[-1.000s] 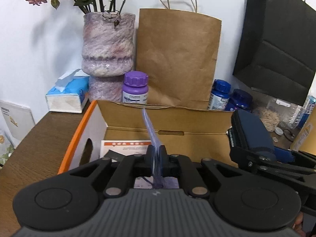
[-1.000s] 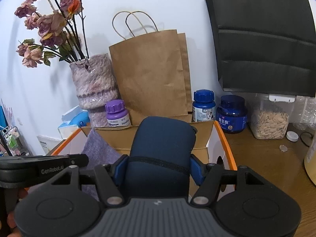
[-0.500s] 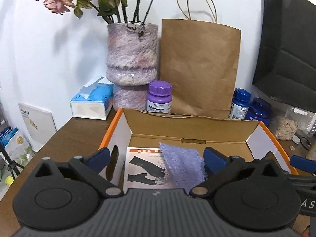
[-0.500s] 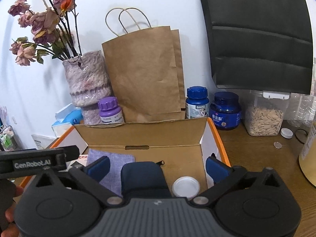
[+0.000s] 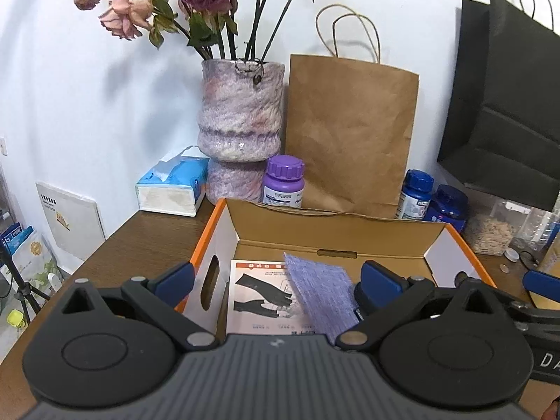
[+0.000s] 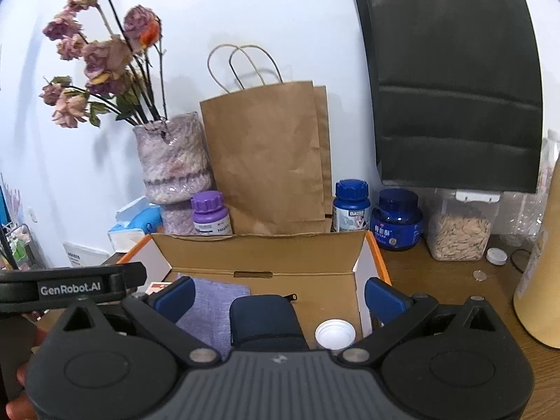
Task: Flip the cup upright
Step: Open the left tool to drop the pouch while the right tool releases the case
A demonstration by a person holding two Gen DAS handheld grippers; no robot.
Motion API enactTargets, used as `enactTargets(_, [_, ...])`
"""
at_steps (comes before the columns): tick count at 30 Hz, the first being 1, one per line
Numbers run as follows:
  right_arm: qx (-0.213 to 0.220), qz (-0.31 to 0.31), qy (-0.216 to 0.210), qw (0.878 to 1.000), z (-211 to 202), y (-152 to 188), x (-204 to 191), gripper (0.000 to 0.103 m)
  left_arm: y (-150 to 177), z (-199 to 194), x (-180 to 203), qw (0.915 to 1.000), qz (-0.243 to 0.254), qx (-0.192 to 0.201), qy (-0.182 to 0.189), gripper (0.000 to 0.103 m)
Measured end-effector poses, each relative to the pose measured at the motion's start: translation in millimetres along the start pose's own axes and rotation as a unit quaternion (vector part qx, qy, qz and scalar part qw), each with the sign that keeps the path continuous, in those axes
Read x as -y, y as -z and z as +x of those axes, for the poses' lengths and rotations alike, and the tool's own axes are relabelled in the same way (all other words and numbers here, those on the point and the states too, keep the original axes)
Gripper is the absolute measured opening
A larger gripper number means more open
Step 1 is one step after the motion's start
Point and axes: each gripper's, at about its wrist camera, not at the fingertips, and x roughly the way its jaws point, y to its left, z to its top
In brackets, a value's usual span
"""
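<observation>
An open cardboard box [image 6: 262, 255] with orange edges sits on the wooden table. Inside it lie a purple cloth [image 6: 213, 304], a dark blue zip pouch [image 6: 264, 318] and a small white round cup or cap [image 6: 334, 332] with its open side up at the box's right end. My right gripper [image 6: 280, 295] hangs open above the pouch, touching nothing. My left gripper [image 5: 278, 280] is open over the box's left half, above the purple cloth [image 5: 322, 294] and a printed leaflet [image 5: 259, 294]. The white piece is hidden in the left wrist view.
Behind the box stand a vase of dried roses [image 5: 239, 119], a brown paper bag [image 5: 350, 133], a purple bottle [image 5: 283, 182], two blue bottles [image 6: 351, 206], a seed jar [image 6: 458, 227] and a black bag [image 6: 451, 80]. A tissue pack [image 5: 171, 189] lies at the left. A tan container [image 6: 542, 273] stands at the right.
Both grippers opened and drew back. The left one let go of the purple cloth and the right one let go of the blue pouch; both things now lie in the box.
</observation>
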Motion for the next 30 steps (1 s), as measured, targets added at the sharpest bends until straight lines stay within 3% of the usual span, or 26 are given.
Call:
enactTargets(18, [0.037, -0.005, 0.003, 0.999, -73, 18, -5, 0.103, 24, -64, -15, 0.9995, -0.002, 0.019, 0.025, 0.103])
enactTargets(30, [0.029, -0.019, -0.004, 0.999, -108, 42, -14, 0.103, 49, -100, -21, 0.9993, 0.005, 0.019, 0.031, 0.103])
